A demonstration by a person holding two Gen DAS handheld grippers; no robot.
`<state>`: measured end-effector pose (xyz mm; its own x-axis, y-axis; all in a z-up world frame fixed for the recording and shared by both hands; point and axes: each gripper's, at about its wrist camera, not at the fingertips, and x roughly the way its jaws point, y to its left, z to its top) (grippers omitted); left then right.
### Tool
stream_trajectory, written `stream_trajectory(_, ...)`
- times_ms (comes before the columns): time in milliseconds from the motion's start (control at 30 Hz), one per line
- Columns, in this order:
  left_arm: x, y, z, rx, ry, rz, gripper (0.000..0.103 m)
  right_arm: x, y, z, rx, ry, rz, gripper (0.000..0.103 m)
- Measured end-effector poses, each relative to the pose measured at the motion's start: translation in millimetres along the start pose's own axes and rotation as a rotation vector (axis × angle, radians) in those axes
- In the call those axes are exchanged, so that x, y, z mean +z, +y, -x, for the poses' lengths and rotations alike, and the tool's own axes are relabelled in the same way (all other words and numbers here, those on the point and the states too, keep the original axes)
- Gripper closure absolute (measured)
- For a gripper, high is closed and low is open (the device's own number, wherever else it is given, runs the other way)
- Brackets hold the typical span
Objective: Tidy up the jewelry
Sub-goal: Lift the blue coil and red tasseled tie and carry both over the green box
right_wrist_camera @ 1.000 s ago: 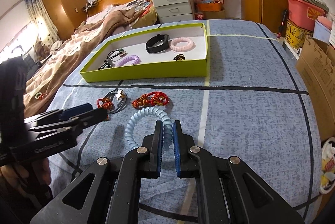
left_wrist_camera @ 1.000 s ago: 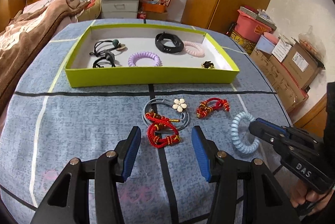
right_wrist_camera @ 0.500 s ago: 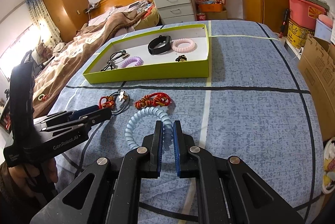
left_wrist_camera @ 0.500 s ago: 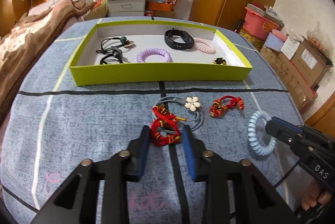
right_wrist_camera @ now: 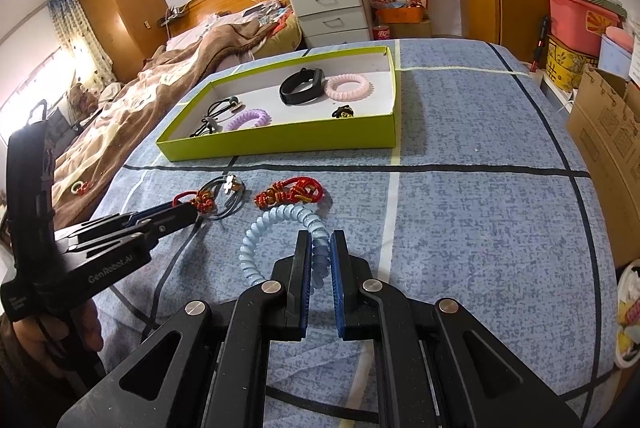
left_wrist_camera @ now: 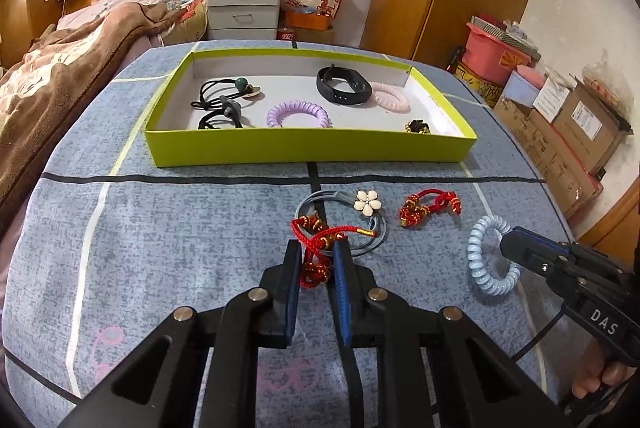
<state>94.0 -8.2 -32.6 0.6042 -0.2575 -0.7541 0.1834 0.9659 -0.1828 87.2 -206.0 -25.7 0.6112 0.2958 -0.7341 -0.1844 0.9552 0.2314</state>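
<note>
1. The left tool (left_wrist_camera: 318, 260) points down at the blue patterned worktop (left_wrist_camera: 160, 228), and its jaws are closing around a red cord bracelet (left_wrist_camera: 316, 248), which sits right between the blue pads.
2. That red cord bracelet lies partly over a grey hair tie (left_wrist_camera: 360, 240) with a white flower charm (left_wrist_camera: 368, 203), and both rest on the worktop just in front of the tray.
3. Over on the right, the right tool (right_wrist_camera: 320, 260) is pressed together on a pale blue spiral hair tie (right_wrist_camera: 276, 224), pinching one side of the coil while the rest of the loop lies on the worktop.
4. From the left camera, the right tool's tip meets that blue coil's right edge, with fingers of the person's hand (left_wrist_camera: 600, 380) showing at the grip.
5. Between the two tools, a second red knotted bracelet (left_wrist_camera: 428, 206) lies by itself, near the flower charm but apart from it.
6. Farther back sits the lime-green tray (left_wrist_camera: 312, 150), already carrying black hair ties (left_wrist_camera: 220, 104), a purple spiral tie (left_wrist_camera: 298, 114), a black wristband (left_wrist_camera: 342, 90), a pink spiral tie (left_wrist_camera: 390, 96) and a small dark-and-gold piece (left_wrist_camera: 418, 126) near its right front corner.
7. The black wristband and the pink spiral tie sit touching, side by side.
</note>
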Motion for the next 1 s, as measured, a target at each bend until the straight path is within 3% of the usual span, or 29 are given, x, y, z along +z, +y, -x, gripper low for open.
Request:
stream_trajectory(467,2.2,7.9,19.5,-0.029,-0.050,0.019,0.089,1.5,3.5,2.6,-0.004,-0.008,0.000,0.093)
stream_trajectory(733,11.3,16.6,22.2,-0.118,-0.062,0.056,0.089,1.0,3.8,4.5,-0.006,-0.010,-0.005,0.093)
stream_trajectory(1000,20.4,37.5,29.2,-0.154,-0.084,0.128,0.089,3.2,3.4,4.8,-0.002,-0.014,-0.010,0.093)
